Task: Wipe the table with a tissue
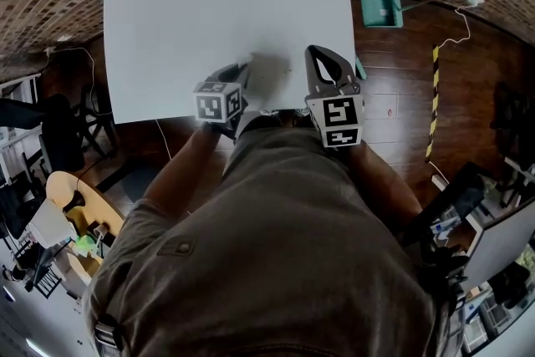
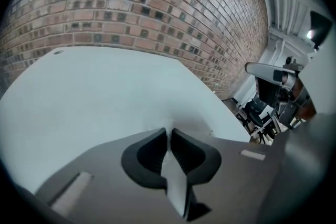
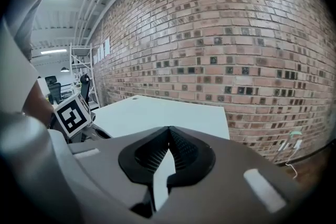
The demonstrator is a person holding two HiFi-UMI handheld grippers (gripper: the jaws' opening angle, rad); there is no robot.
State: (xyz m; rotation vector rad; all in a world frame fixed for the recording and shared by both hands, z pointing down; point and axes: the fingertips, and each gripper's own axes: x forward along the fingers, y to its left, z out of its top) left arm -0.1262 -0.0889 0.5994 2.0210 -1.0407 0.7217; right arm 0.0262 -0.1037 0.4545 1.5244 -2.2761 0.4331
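- Since it's white on a white bench, the tissue is hard to spot. From above it's just a pale greyish patch near the bench's front edge, right off the tips of the left hand-held gripper.
- Left hand-held gripper: jaws pressed together, with a thin white sliver poking out between the tips in its own view. I'd say it's pinching the tissue by one edge.
- Right hand-held gripper: jaws closed tip to tip with nothing in them, held over the bench's front edge just right of the tissue.
- Handling guess: the tissue should be super light, floppy and easy to tear. It'll bunch up or slip out if dragged by a corner, so take a good bite of a folded edge and keep it flat on the surface.
- Direction: it sticks out from the left jaws away from the person, towards the brick wall. It looks roughly squarish, so I honestly can't pick out a long axis.
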